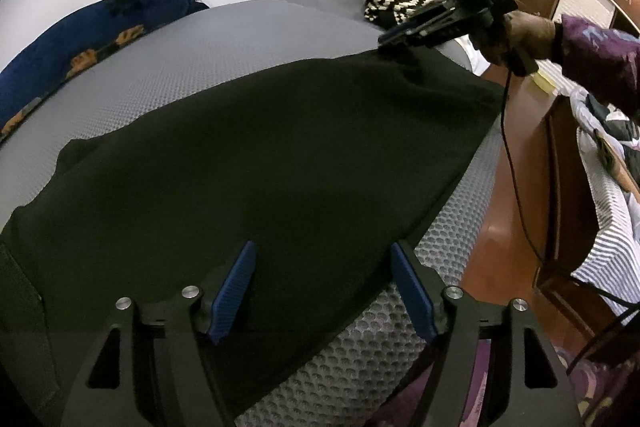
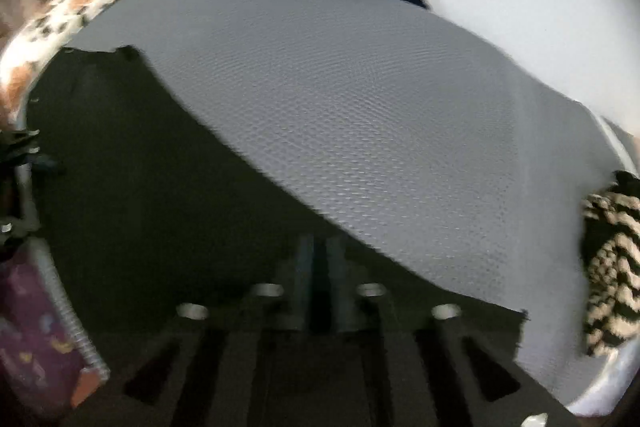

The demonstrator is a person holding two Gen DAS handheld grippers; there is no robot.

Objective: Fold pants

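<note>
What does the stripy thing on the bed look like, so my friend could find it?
Start at the big grey bed with the black pants spread across it. Look past the pants to the far end, just behind the right tongs. The bundle there has black-and-cream zigzag stripes; everything near it is plain.

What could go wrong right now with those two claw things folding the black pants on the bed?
1. The right gripper pinches only a small bit of the black pants at the far edge, so the cloth might slip out when lifted.
2. The left gripper is open and holds nothing, so that end may drag or bunch.
3. The pants lie along the edge of the grey mattress and could slide off to the floor.
</note>
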